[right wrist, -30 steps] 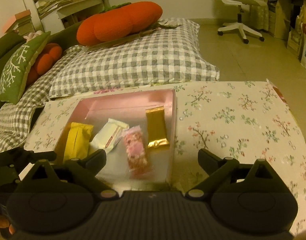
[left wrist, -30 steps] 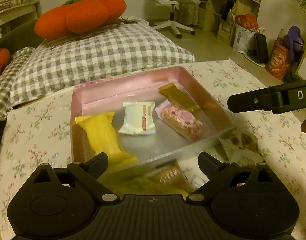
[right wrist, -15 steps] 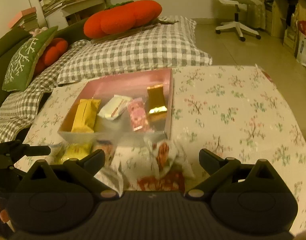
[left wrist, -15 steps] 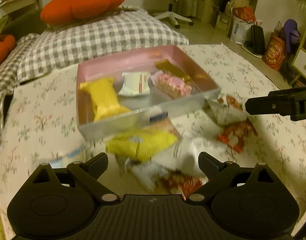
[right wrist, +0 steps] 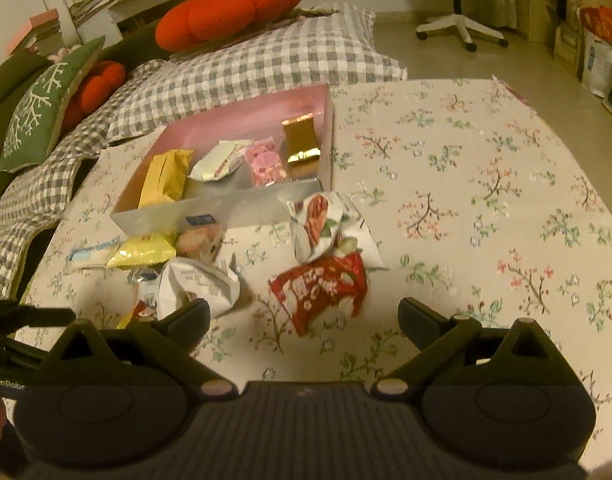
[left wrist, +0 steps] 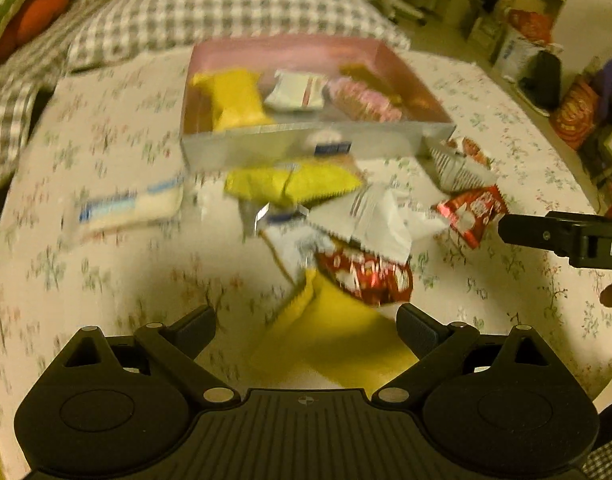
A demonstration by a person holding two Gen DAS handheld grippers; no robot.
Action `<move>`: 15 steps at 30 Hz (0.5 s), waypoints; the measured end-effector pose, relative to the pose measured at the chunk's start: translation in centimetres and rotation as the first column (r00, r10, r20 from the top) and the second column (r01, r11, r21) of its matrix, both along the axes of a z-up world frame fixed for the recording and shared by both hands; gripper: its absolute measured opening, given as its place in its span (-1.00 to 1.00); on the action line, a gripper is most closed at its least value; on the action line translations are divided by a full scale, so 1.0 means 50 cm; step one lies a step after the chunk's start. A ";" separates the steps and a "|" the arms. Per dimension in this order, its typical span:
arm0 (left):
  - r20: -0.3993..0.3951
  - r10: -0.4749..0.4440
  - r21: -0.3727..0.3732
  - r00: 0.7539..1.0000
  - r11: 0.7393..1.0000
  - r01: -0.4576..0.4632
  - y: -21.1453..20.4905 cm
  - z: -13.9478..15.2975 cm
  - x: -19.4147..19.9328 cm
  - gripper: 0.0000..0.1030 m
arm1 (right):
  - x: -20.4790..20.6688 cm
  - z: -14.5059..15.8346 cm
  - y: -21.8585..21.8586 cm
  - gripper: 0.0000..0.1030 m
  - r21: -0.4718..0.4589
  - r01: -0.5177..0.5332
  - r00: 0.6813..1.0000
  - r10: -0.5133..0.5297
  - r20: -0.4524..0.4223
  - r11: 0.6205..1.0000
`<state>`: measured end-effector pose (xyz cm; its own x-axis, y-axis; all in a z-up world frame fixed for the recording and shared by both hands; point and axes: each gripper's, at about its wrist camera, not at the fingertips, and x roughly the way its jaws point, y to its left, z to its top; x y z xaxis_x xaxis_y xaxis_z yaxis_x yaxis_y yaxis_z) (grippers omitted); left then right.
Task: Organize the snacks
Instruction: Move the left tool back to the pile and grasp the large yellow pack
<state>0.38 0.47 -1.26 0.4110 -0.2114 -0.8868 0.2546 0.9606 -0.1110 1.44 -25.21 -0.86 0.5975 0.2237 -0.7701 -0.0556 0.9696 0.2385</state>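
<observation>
Covering the whole frame, a floral-print worktop [right wrist: 486, 184] is seen, w/ a grey-checked bed [right wrist: 266, 60] butted against its far edge and an orange plush cushion [right wrist: 230, 12] laid on that bed.

Pink box [right wrist: 250, 120], shallow, silver-lined, is set on the far-left part of the worktop. Four snacks are held inside, side by side: yellow pack [right wrist: 166, 178] at L, then white pack [right wrist: 218, 160], pink pack [right wrist: 266, 162], gold pack [right wrist: 300, 142] at R by the box wall.

Loose snacks are scattered on the worktop just in front of the box's near wall. Red pack [right wrist: 320, 288] is lain nearest the R gripper, touching a white-and-red pack [right wrist: 318, 226] behind it. A crumpled white pack [right wrist: 198, 288] is noted to its left, partly hidden by the R gripper's left finger. Yellow loose pack [left wrist: 294, 184] and a blue-and-white bar [left wrist: 126, 206] are lain close under the box front. Left view is motion-blurred; labels cannot be read.

Left gripper [left wrist: 306, 324]: jaws spread wide, nothing held, hung over a yellow wrapper [left wrist: 338, 340] at the near end of the pile.

Right gripper [right wrist: 304, 318]: jaws spread wide, nothing held, positioned just short of the red pack.
</observation>
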 end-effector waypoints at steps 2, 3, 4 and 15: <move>-0.031 0.027 -0.005 0.999 1.000 -0.027 -0.003 -0.005 -0.004 0.90 | -0.002 -0.003 0.003 0.95 -0.007 -0.005 1.000 0.005 -0.008 1.000; -0.044 0.041 -0.014 0.998 0.999 -0.042 -0.004 -0.007 -0.006 0.90 | -0.001 -0.004 0.005 0.95 -0.012 -0.012 1.000 0.012 -0.010 1.000; -0.057 0.059 -0.027 0.997 0.998 -0.061 -0.007 -0.009 -0.008 0.90 | 0.000 -0.004 0.008 0.95 -0.017 -0.019 1.000 0.018 -0.012 1.000; -0.048 0.258 -0.017 0.965 0.966 -0.259 -0.053 -0.027 -0.020 0.66 | 0.029 -0.007 0.032 0.92 -0.028 -0.058 0.998 0.057 -0.033 0.998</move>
